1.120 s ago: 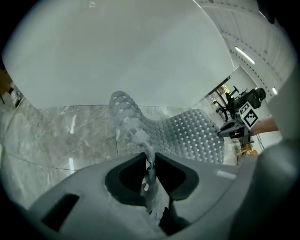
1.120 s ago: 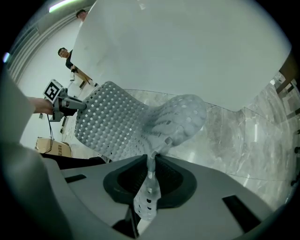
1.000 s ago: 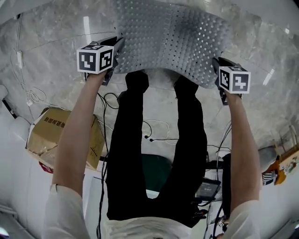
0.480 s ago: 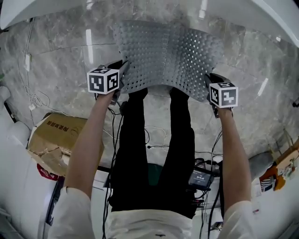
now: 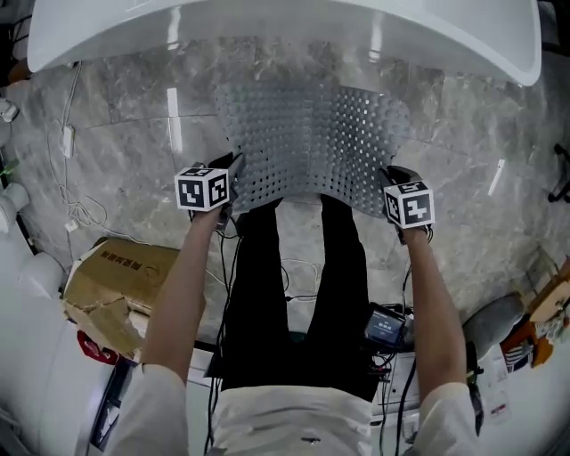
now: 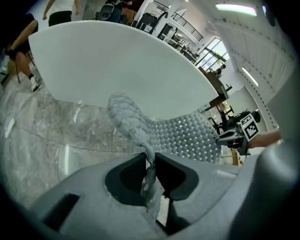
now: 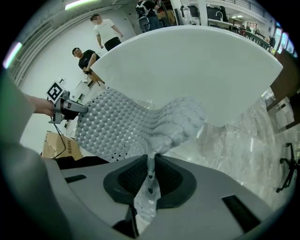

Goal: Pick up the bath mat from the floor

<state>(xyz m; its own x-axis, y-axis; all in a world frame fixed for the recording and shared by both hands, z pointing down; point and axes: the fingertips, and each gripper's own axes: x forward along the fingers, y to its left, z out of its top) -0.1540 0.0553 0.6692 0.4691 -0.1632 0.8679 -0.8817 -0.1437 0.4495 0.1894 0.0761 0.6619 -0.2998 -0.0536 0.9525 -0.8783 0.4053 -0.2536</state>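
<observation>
The grey perforated rubber bath mat [image 5: 312, 134] is up off the floor, strung by its near edge between the two grippers. Its long axis runs left to right across the person's front. The rest of the sheet spreads away from the jaws toward the tub, bowed in the middle. The left gripper [image 5: 233, 167] pinches the near-left corner and the right gripper [image 5: 388, 175] the near-right corner. Each is level with the other and equally near its end. In both gripper views the jaws are closed tight on a thin fold of mat, with a flap hanging below the pads [image 6: 165, 169]. Any further lift therefore turns on both hands rising together, or the sheet will tilt or slip from one corner.

Beyond the mat stands a large white bathtub [image 5: 285, 27], its rim crossing the top of the head view. The floor [image 5: 116, 151] is glossy grey marble tile. I judge the mat's far edge clear of it, though that is hard to confirm. A torn brown cardboard box [image 5: 120, 276] sits at the left, with thin white cables [image 5: 76, 209] trailing nearby.
</observation>
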